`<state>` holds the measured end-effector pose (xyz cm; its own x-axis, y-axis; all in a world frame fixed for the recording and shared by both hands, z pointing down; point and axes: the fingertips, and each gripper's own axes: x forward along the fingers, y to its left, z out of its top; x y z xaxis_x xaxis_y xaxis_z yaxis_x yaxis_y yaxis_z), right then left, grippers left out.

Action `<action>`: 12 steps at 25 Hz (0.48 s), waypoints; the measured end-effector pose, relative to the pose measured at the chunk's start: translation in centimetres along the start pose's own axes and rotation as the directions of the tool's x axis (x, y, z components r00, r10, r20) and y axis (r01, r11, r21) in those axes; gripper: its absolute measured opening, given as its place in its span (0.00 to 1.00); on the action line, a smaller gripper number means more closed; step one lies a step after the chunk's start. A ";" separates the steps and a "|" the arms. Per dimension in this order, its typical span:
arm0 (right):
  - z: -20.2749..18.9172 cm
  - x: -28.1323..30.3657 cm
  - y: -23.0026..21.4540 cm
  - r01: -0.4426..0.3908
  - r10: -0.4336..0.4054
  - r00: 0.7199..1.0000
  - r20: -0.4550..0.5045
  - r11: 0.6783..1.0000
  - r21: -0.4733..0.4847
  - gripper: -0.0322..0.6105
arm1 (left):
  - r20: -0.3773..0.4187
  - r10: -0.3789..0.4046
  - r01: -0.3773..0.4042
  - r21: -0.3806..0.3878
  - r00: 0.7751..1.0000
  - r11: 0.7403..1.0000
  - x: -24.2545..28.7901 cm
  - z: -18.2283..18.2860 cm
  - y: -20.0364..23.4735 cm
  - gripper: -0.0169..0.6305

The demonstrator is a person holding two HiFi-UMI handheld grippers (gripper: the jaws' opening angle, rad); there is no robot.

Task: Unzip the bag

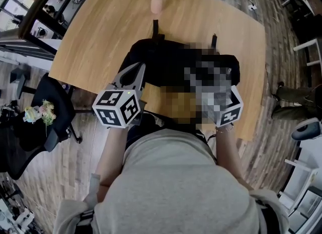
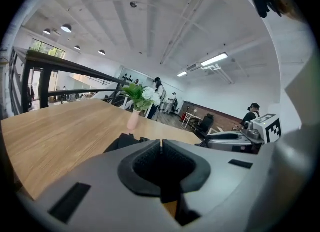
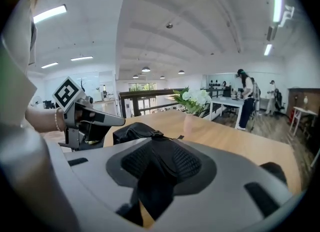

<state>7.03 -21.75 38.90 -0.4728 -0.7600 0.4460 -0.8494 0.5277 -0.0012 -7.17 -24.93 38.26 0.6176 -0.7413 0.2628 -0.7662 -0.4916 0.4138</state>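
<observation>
A black bag point(image 1: 168, 62) lies on the wooden table point(image 1: 100, 31), close to the near edge in the head view. My left gripper point(image 1: 135, 74) is at the bag's left end with its jaws shut tip to tip, and the left gripper view shows nothing between them; there the bag point(image 2: 125, 141) lies just beyond the tips. My right gripper point(image 3: 156, 151) is at the bag's right end. Its jaws stand apart, and a dark fold of the bag point(image 3: 135, 132) runs down through the gap. A mosaic patch hides the bag's near side in the head view.
A pink vase of white flowers point(image 1: 157, 1) stands at the table's far edge behind the bag. A black office chair point(image 1: 48, 104) stands on the floor at the left. People stand far off in the room point(image 3: 245, 99).
</observation>
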 end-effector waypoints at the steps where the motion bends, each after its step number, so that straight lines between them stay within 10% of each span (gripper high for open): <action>1: 0.2 -0.2 0.0 0.002 -0.002 1.000 0.011 1.000 0.008 0.25 | -0.003 -0.020 0.020 0.005 1.000 1.000 0.3 0.1 -0.6 0.06; 12: 2.5 -3.1 -0.1 -0.001 -0.031 0.985 0.168 0.982 0.191 0.23 | -0.053 -0.196 0.200 0.078 0.979 0.977 2.9 0.1 -7.2 0.06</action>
<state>8.03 -20.43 35.32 -0.4786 -0.8291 0.2889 -0.8779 0.4467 -0.1724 0.17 -23.61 35.91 0.7642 -0.6055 0.2222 -0.6390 -0.6640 0.3883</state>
